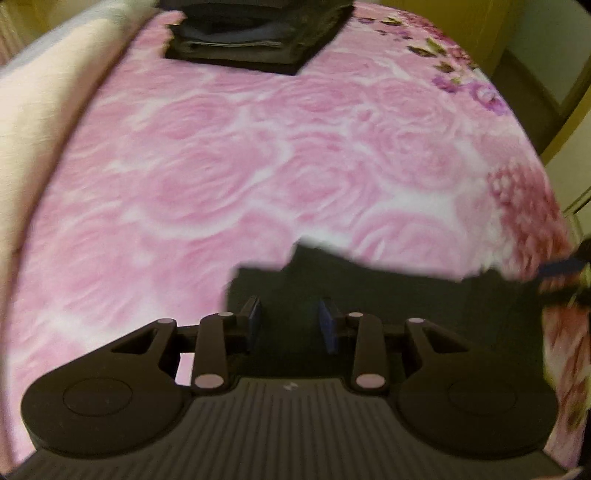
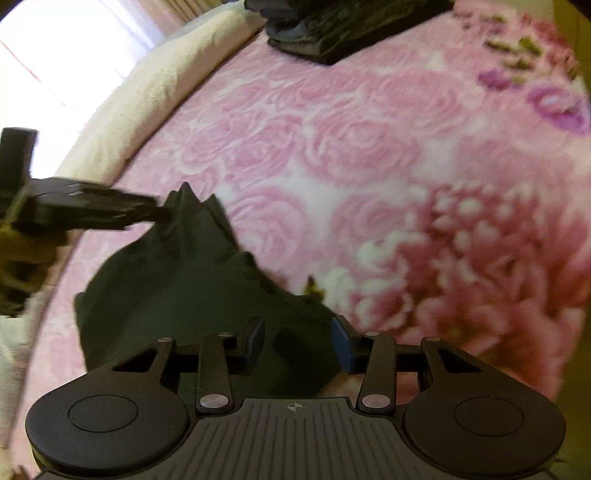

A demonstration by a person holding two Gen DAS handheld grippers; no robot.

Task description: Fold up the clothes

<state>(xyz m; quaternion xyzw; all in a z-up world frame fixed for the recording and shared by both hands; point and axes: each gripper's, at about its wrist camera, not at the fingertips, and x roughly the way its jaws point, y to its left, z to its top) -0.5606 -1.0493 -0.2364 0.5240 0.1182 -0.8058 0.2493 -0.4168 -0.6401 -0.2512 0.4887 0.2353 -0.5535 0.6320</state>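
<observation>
Dark garment (image 2: pixel 177 295): crumpled on pink rose-print blanket (image 2: pixel 351 155), near edge of bed; one corner lifted into peak, pointing toward far end of bed; long axis unclear.
Left tool (image 2: pixel 166 214): in right wrist view, tip meets lifted peak; pinch likely, cannot tell for certain.
Right tool (image 2: pixel 299 341): blue pads spread, garment fold between them, not pressed.
Stack of folded dark clothes (image 1: pixel 255 33): far end of blanket.
Cream bedding (image 2: pixel 155 92): along left side.
Bright window: beyond.
</observation>
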